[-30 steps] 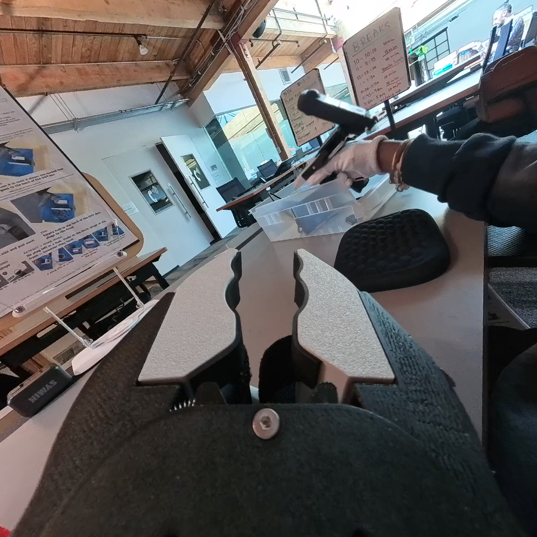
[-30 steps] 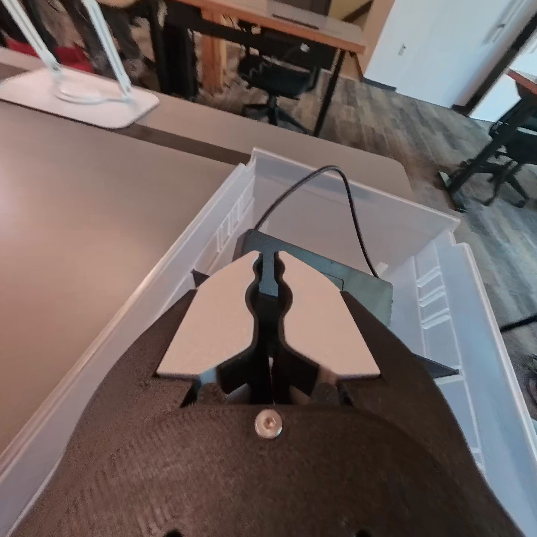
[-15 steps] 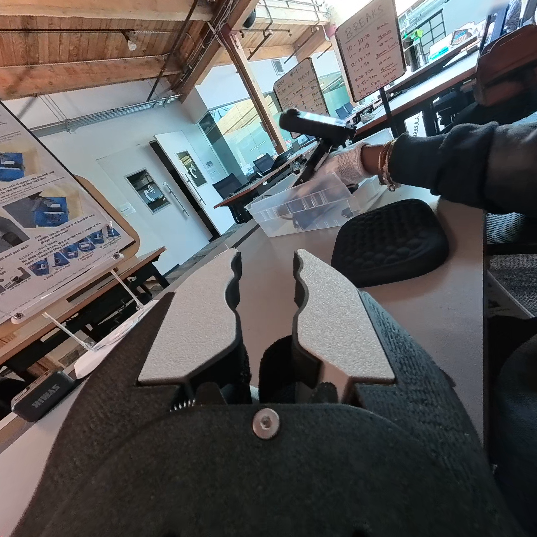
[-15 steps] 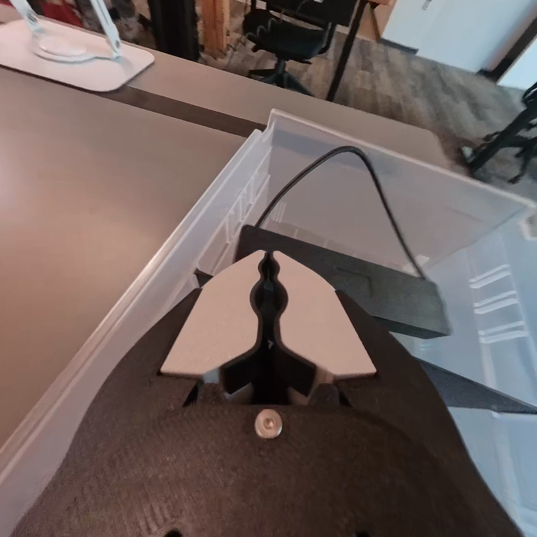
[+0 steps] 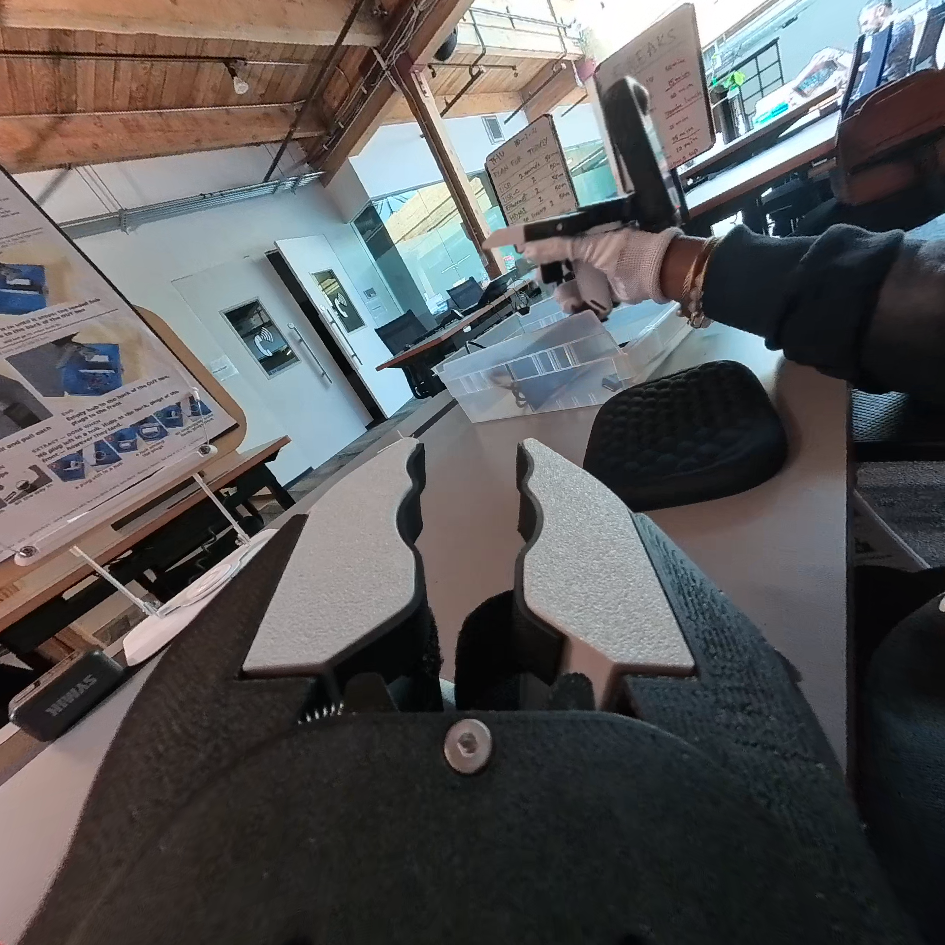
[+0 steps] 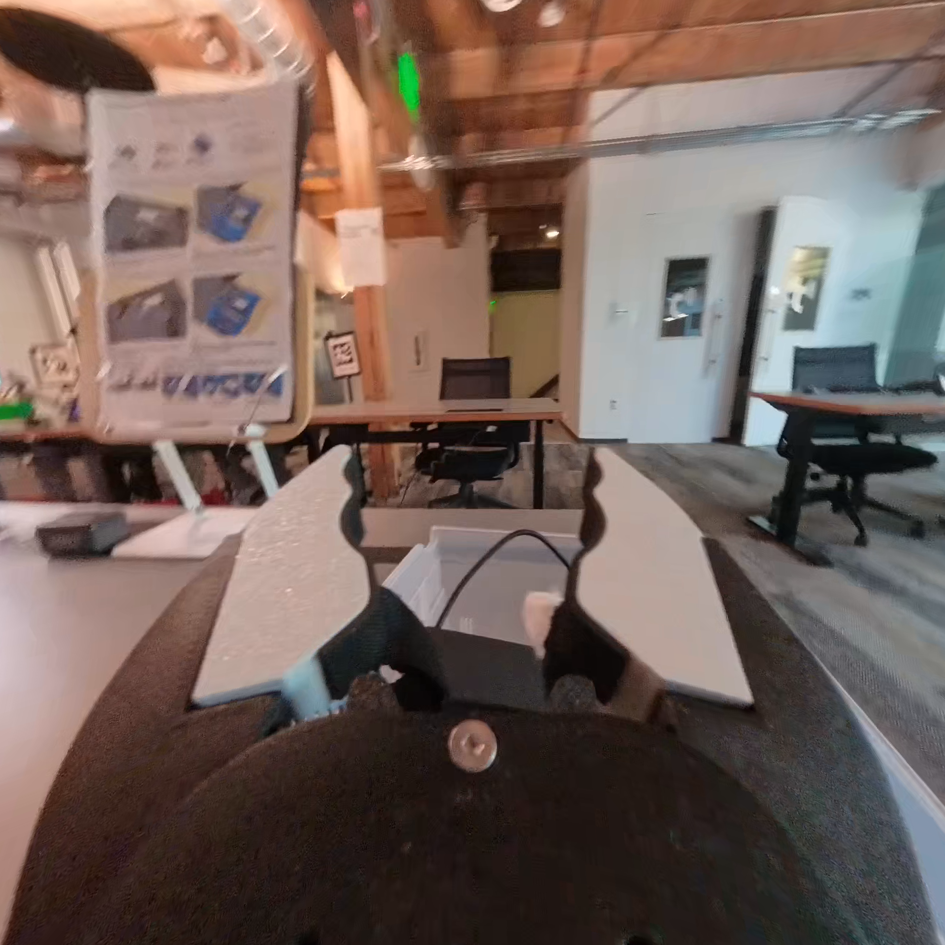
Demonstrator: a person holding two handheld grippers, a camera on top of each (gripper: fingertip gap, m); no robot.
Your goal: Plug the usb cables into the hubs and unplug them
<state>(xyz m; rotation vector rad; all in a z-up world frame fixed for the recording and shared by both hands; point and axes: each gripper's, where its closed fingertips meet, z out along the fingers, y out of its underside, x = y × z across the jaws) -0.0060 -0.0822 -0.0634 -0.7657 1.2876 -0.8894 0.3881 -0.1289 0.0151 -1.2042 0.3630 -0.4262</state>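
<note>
**Op A:** While I log the left wrist view, item one, far left: instruction board [image 5: 76,358] on its white stand; small black box [image 5: 61,700] below it at the table edge. Item two: my left gripper [image 5: 468,460], low over the grey table [image 5: 757,562], jaws parted by a moderate gap, holding nothing. Item three: clear bin [image 5: 511,388] farther along. Item four: black cushion pad [image 5: 685,434]. Item five, only this view shows it: gloved right hand [image 5: 613,271] carrying the right gripper [image 5: 503,238] level above the bin.

**Op B:** Right wrist view, same order. Board [image 6: 194,255], blurred; black box [image 6: 82,532]; then my right gripper [image 6: 470,480], jaws spread wide, empty. Between them, only here: black hub [image 6: 486,665] lying inside the bin [image 6: 429,562], its thin black cable [image 6: 511,542] arching up from it. Small white piece [image 6: 537,611] beside the right finger; I cannot tell what it is.

**Op A:** Changes?

**Op B:** Half a second ago my jaws were nearly together, pointing down at the hub. Now they are wide, lifted and levelled. Hub remains in the bin.

**Op A:** Left gripper: gap unchanged.
</note>
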